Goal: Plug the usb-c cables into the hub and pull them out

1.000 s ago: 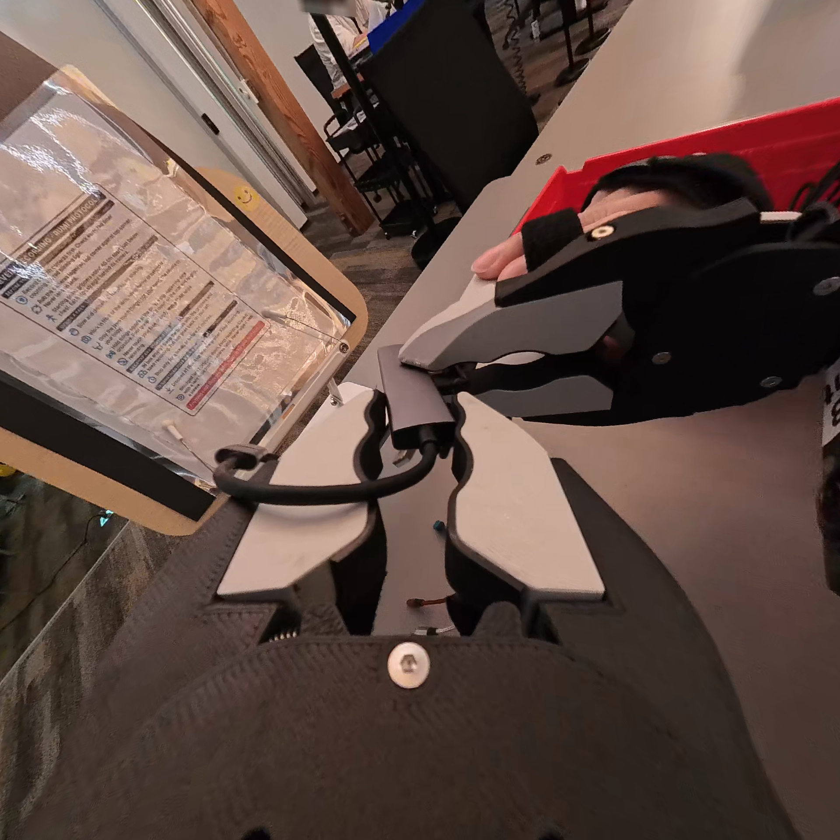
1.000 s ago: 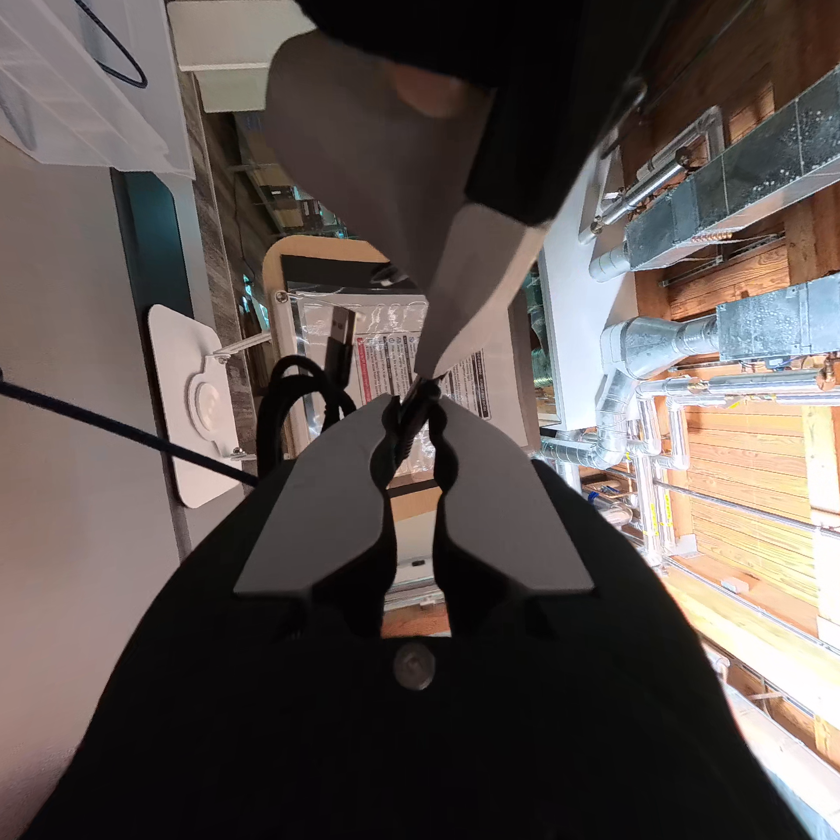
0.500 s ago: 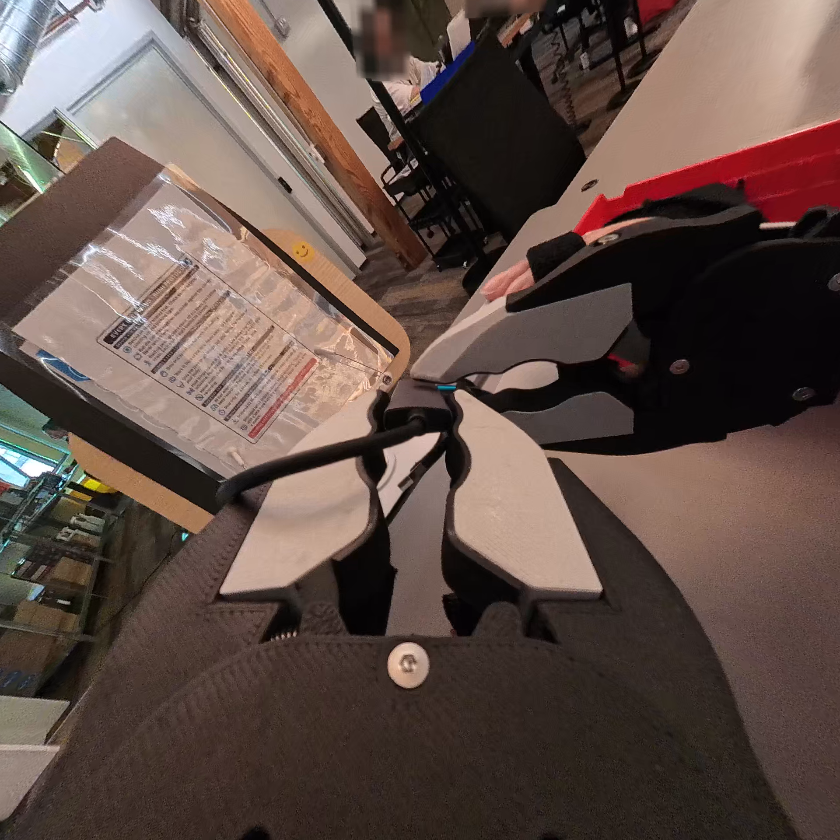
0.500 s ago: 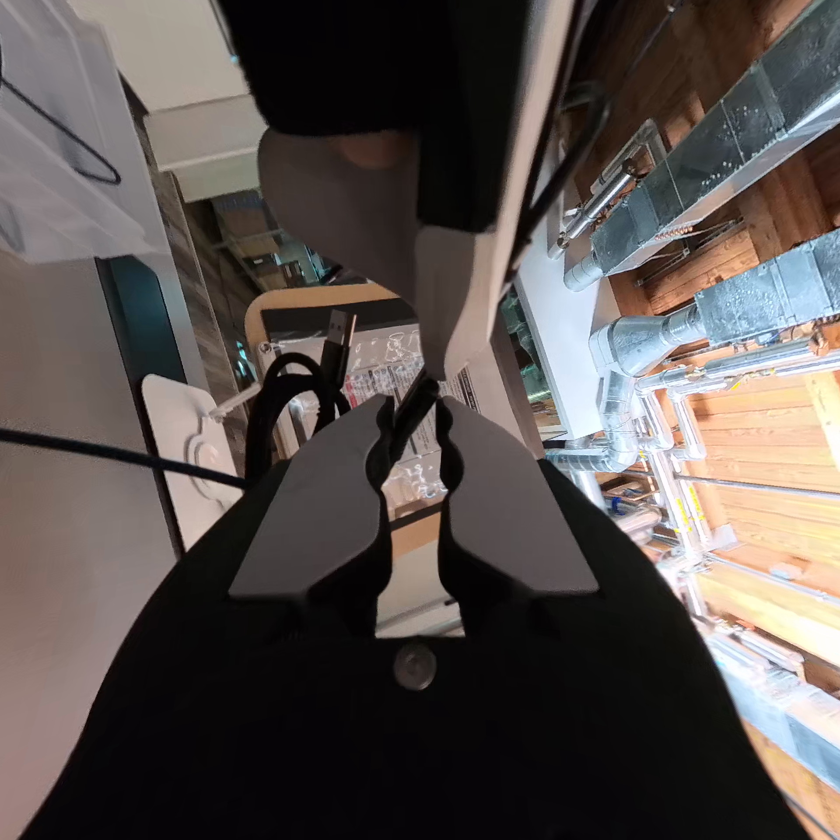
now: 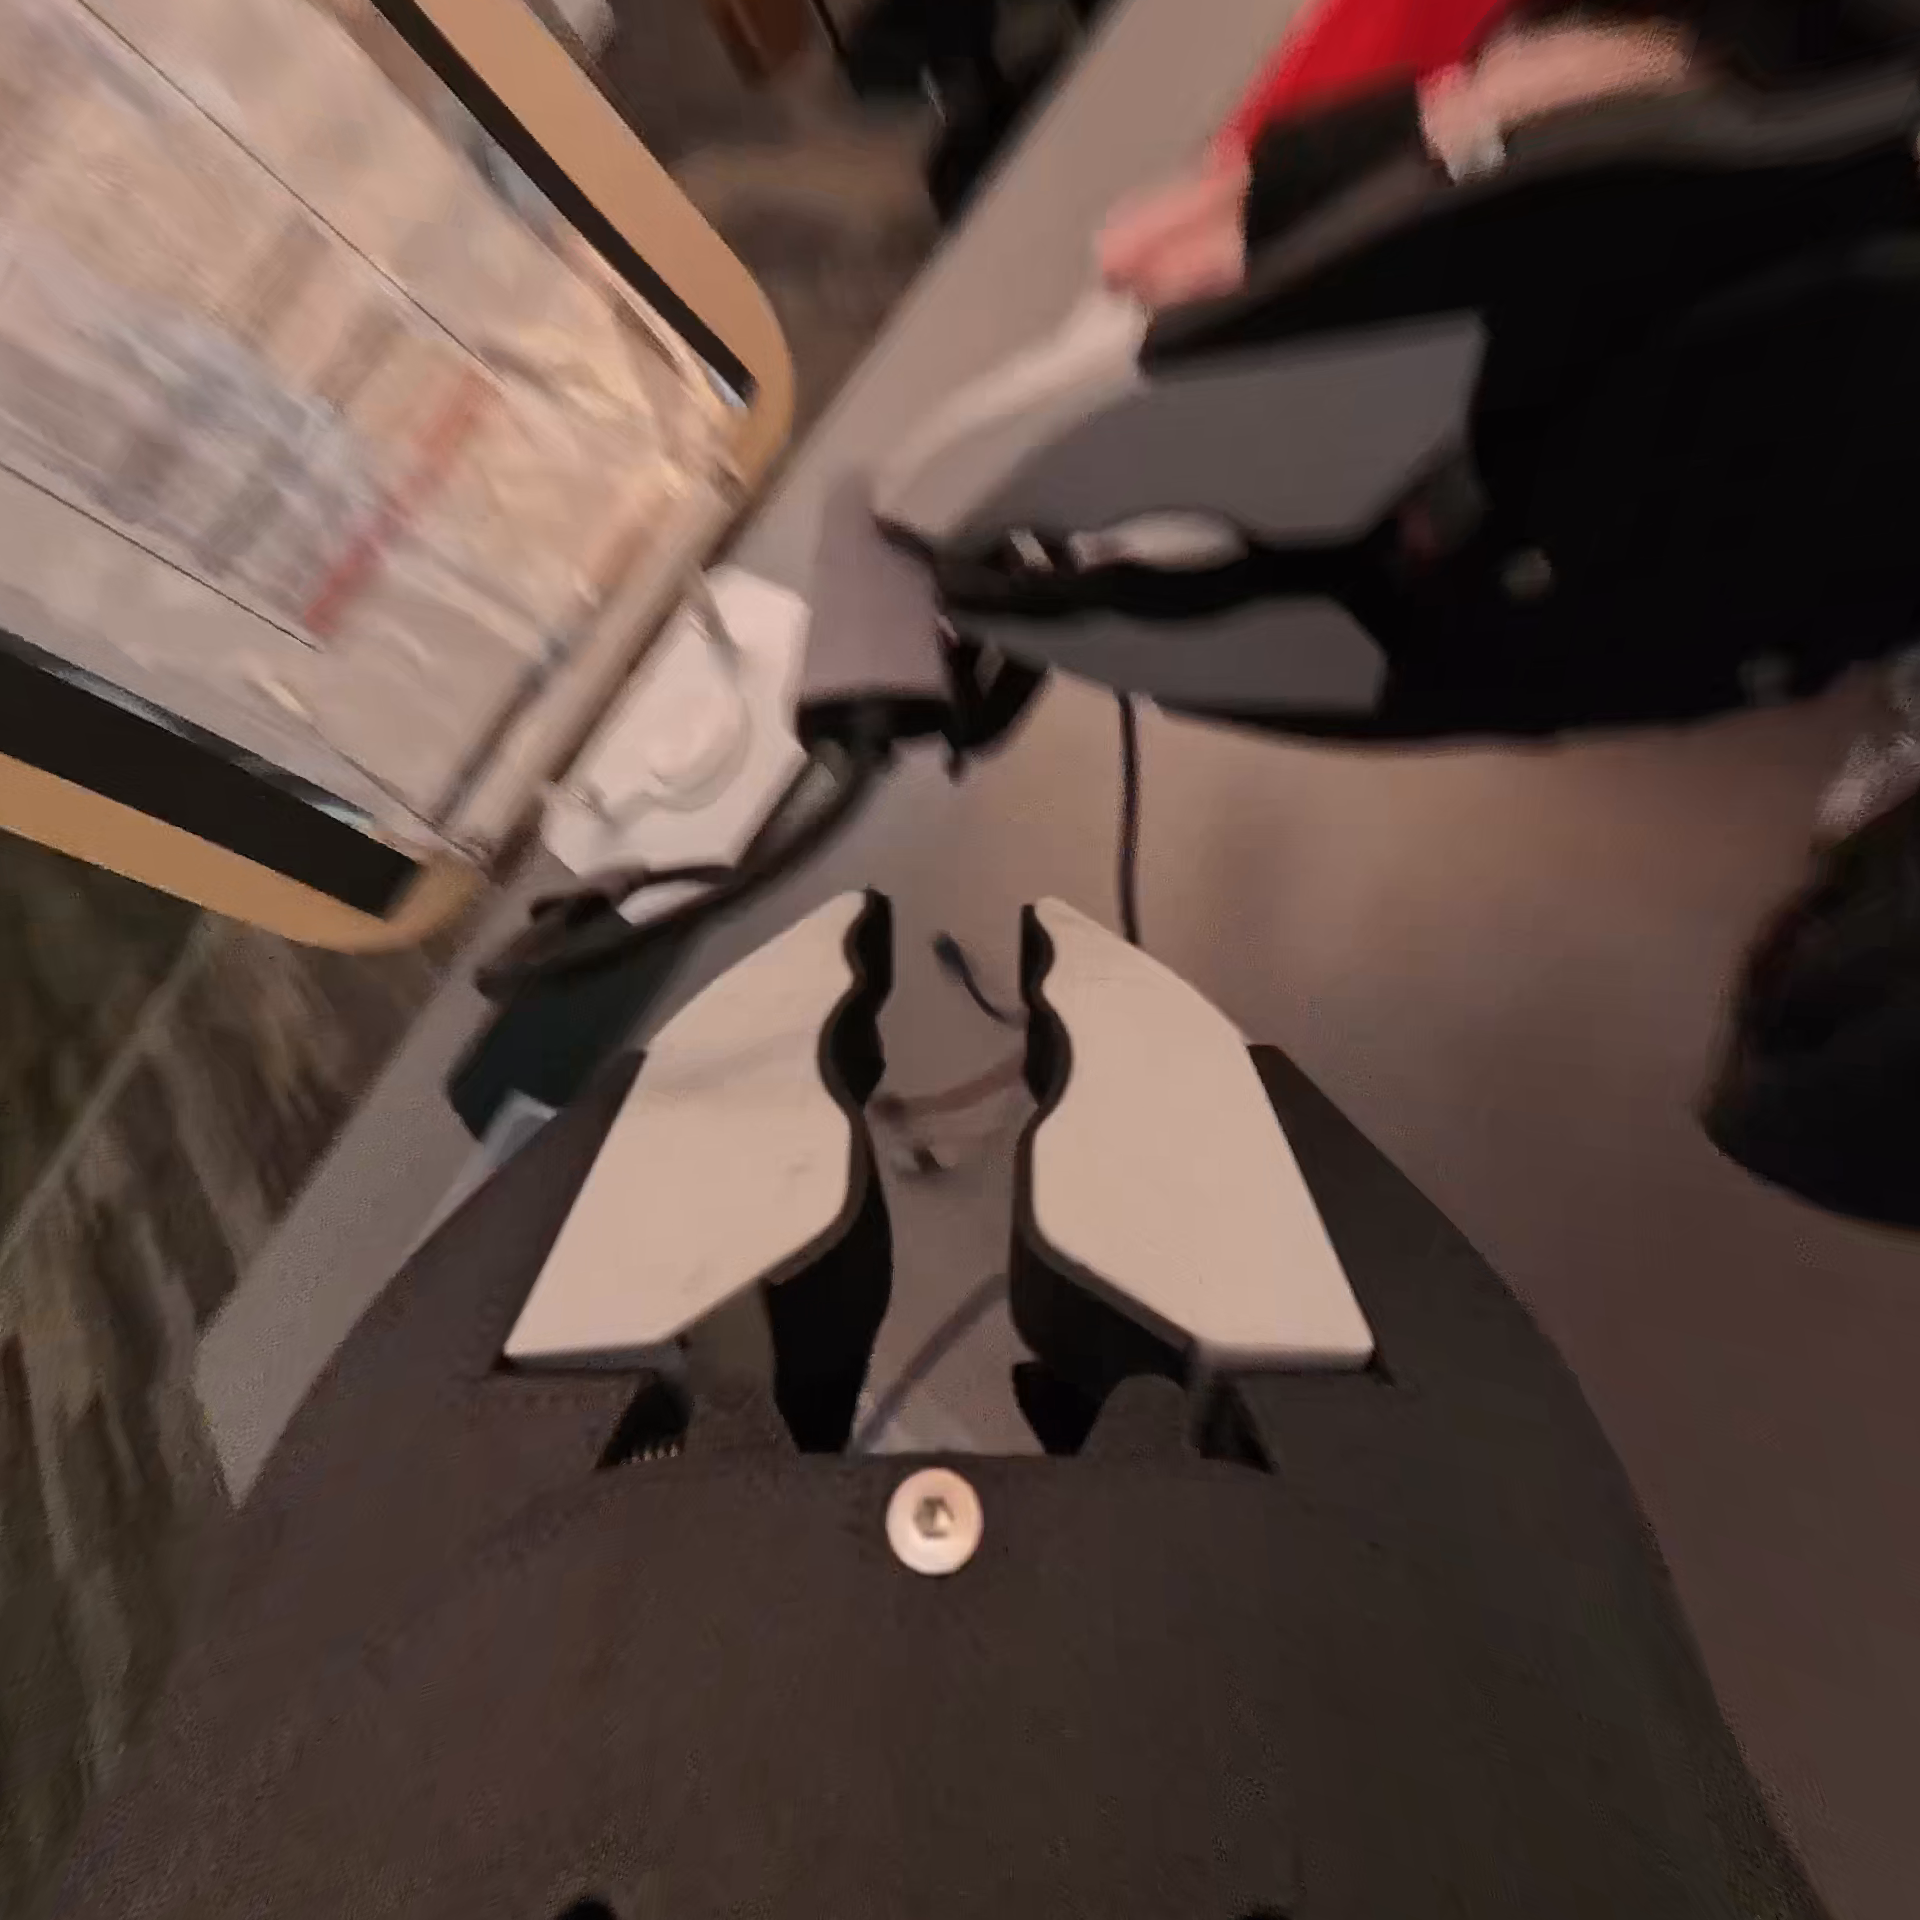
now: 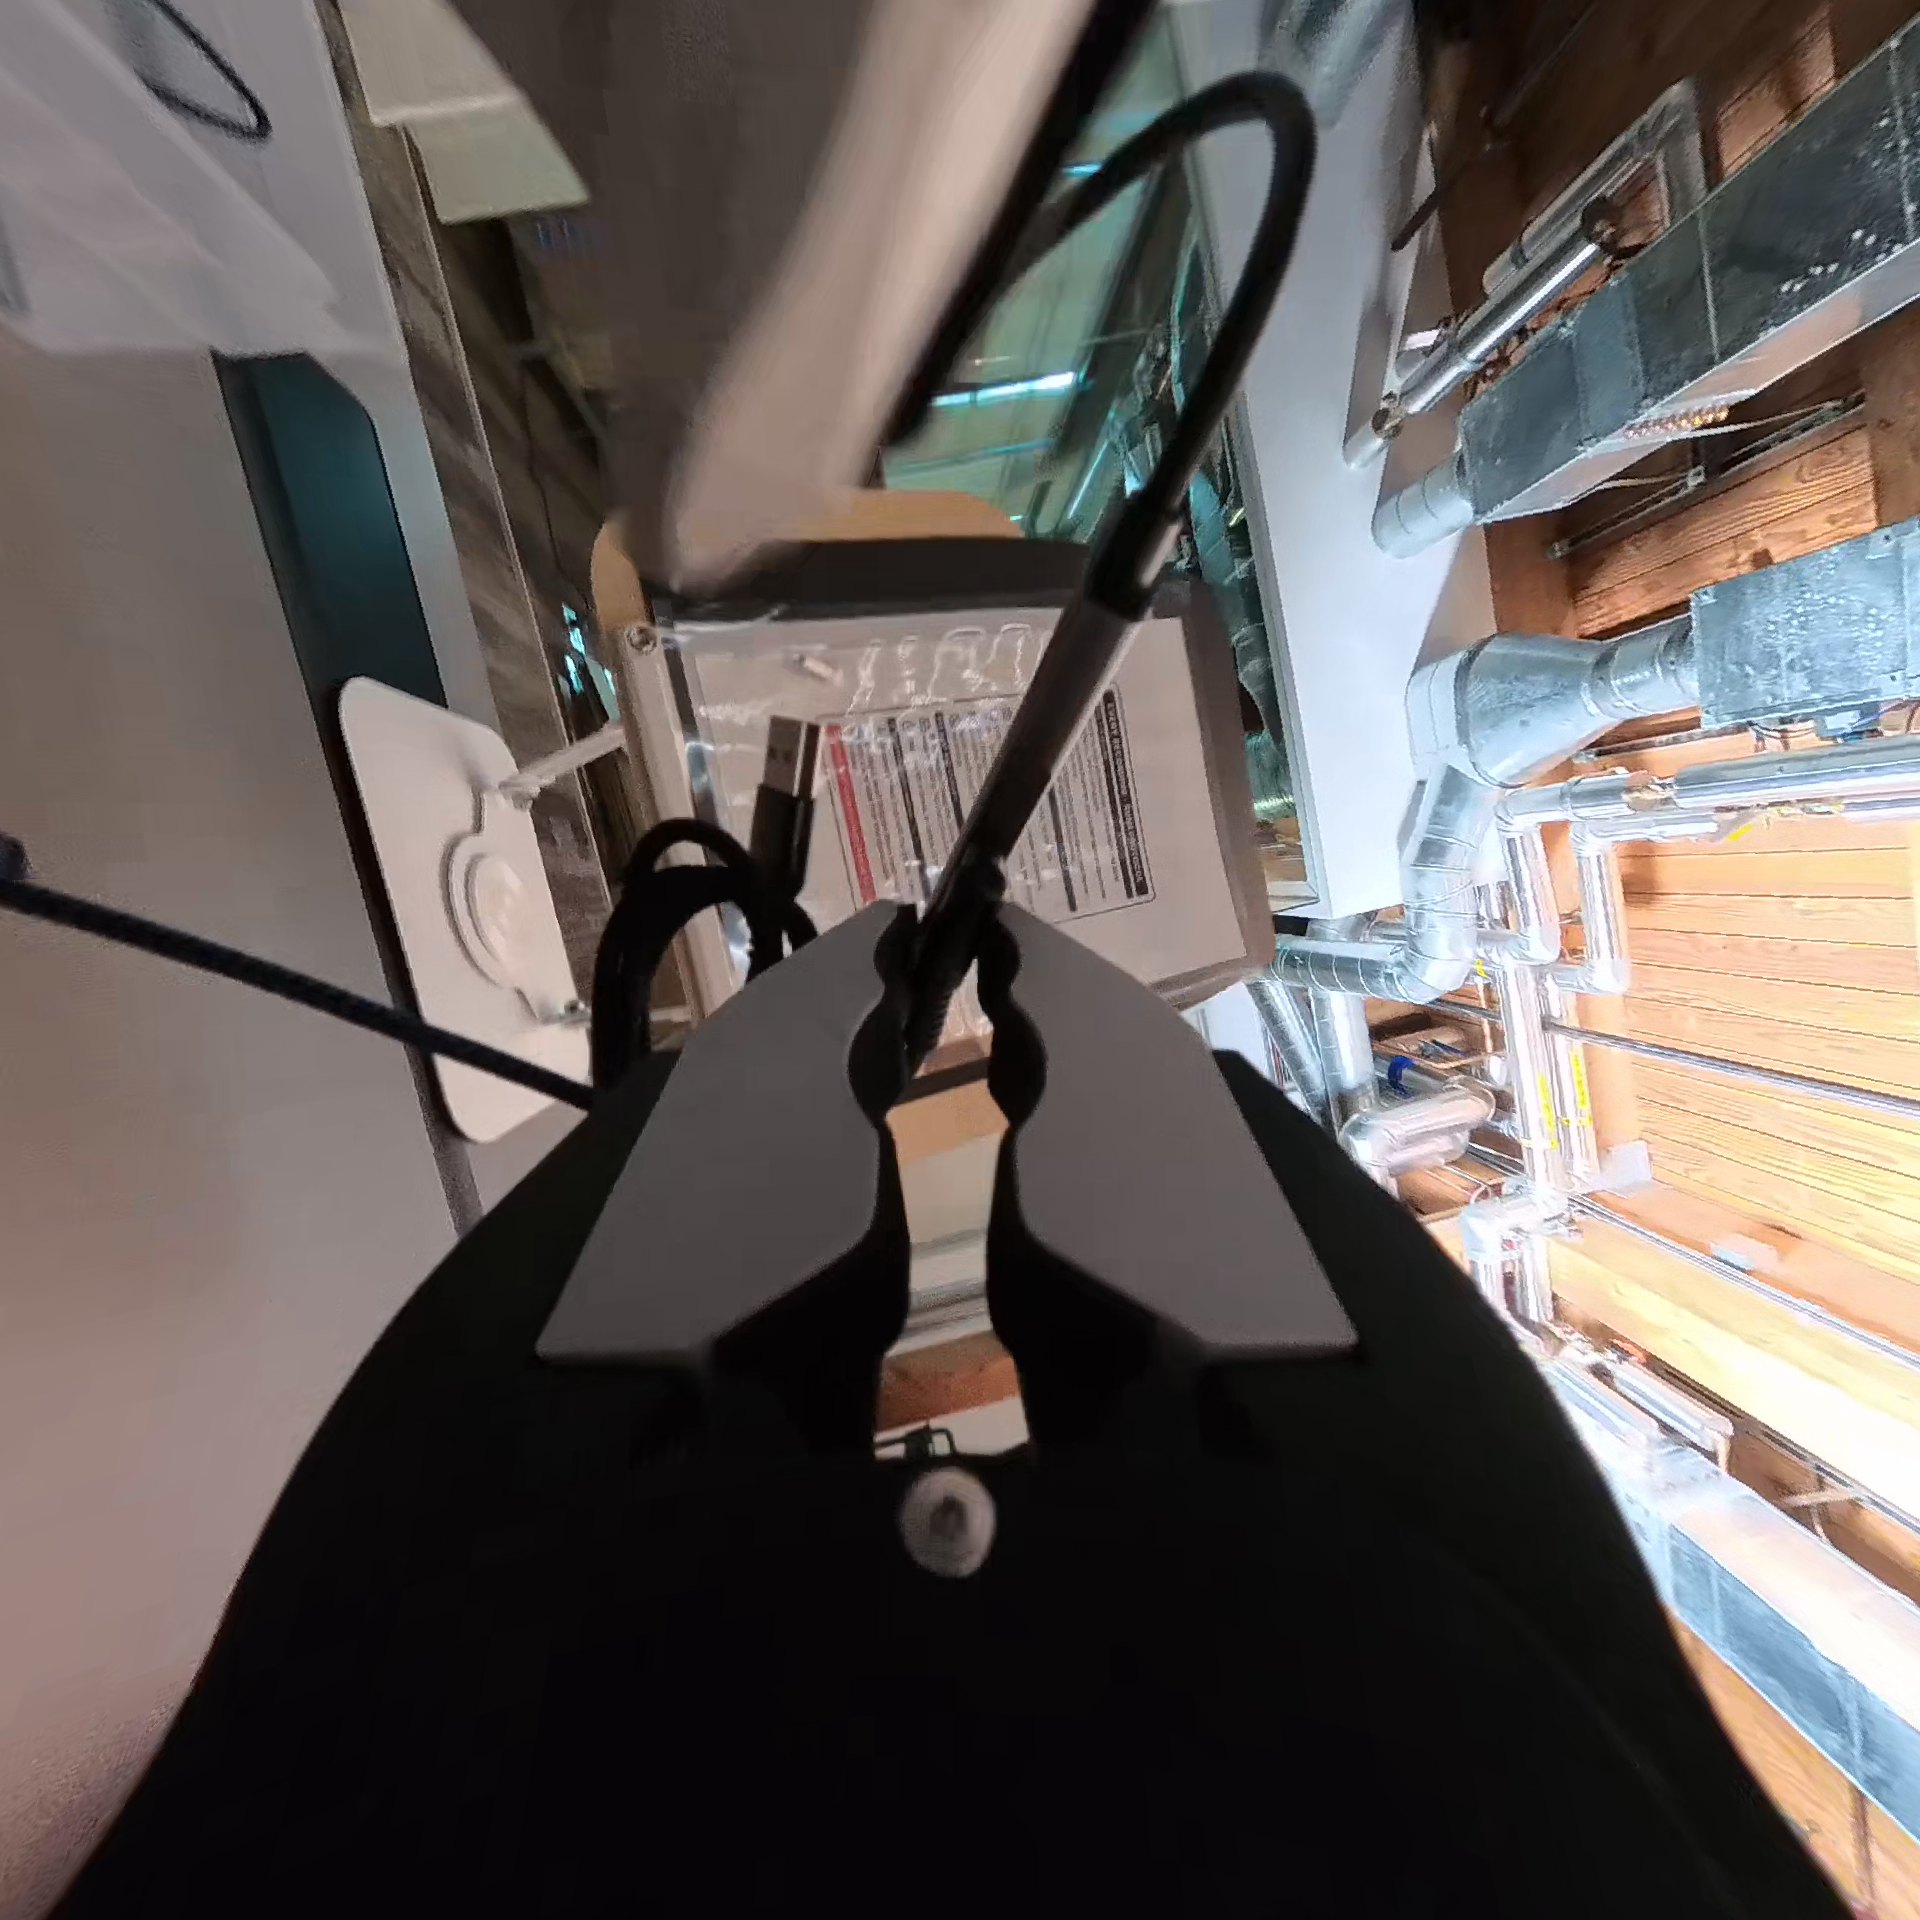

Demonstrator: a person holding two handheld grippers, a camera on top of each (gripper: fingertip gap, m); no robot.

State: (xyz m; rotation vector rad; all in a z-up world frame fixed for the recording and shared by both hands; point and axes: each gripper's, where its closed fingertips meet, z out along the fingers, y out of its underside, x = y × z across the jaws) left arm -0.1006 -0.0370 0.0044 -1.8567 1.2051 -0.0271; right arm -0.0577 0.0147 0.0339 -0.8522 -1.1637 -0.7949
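Between the fingers of the left claw (image 5: 956, 935) nothing is being held: its jaws are standing a little apart, with only bare tabletop (image 5: 1351, 987) and a few thin loose wires (image 5: 961, 977) showing in the gap. Just ahead of its tips, the grey hub (image 5: 868, 613) is sitting low over the tabletop, its own thick lead (image 5: 821, 800) trailing off to the claw's left. Beyond the hub, the right claw (image 5: 935, 582) is reaching in from the far right, tipped onto its side, and is pinching a thin black usb-c cable (image 6: 1023, 769) that is running forward from its tips and looping back. Blur is hiding whether that plug is seated. Judging by this, one plug-or-pull is under way, with other cables (image 6: 675, 935) lying bundled beside the right claw, apparently waiting.
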